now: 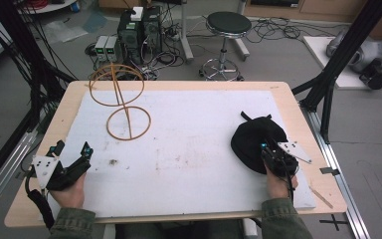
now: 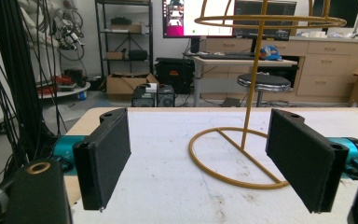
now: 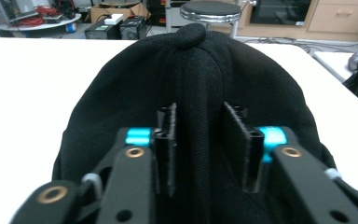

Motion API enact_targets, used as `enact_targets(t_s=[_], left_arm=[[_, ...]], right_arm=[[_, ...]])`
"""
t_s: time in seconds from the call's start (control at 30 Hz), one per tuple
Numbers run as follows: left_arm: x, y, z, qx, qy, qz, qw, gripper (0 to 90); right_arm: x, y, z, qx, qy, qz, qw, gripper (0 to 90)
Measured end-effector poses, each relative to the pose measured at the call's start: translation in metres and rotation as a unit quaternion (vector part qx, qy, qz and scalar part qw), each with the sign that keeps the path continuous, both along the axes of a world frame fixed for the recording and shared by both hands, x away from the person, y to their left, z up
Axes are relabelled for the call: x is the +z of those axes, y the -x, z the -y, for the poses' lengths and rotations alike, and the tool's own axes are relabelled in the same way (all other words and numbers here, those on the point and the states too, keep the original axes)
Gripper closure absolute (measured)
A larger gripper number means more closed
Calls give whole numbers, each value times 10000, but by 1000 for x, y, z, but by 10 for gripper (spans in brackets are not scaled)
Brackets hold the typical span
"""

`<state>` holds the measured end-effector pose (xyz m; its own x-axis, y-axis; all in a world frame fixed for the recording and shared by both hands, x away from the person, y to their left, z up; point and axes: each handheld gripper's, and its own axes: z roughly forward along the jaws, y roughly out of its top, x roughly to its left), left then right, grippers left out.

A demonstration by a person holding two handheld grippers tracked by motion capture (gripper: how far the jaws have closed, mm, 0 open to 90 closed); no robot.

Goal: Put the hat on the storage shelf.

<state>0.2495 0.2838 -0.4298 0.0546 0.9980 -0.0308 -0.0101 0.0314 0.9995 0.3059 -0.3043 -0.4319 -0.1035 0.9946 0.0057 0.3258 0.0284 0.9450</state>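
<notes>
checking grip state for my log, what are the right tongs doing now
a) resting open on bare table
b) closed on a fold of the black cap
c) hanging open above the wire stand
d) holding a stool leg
b: in the right gripper view the right tongs have both jaws pressed against a raised fold of the black cap, and the high view shows them at the cap's near edge, far from the wire stand.

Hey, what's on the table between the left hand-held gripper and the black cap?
Nothing but bare white mat, per the high view. The left hand-held gripper sits open at one side, the black cap at the other.
</notes>
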Motion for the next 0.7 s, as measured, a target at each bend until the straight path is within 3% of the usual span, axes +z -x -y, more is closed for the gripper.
enact_targets(t_s=[0.23,0.7], left_arm=[[0,0,0,-13,-18,-4,10000,222],[0,1,2,-47,-30,-10,10000,223]], right_arm=[[1,1,3,37,-110,-61,9999,858],[4,3,3,126,-191,34,9997,867]])
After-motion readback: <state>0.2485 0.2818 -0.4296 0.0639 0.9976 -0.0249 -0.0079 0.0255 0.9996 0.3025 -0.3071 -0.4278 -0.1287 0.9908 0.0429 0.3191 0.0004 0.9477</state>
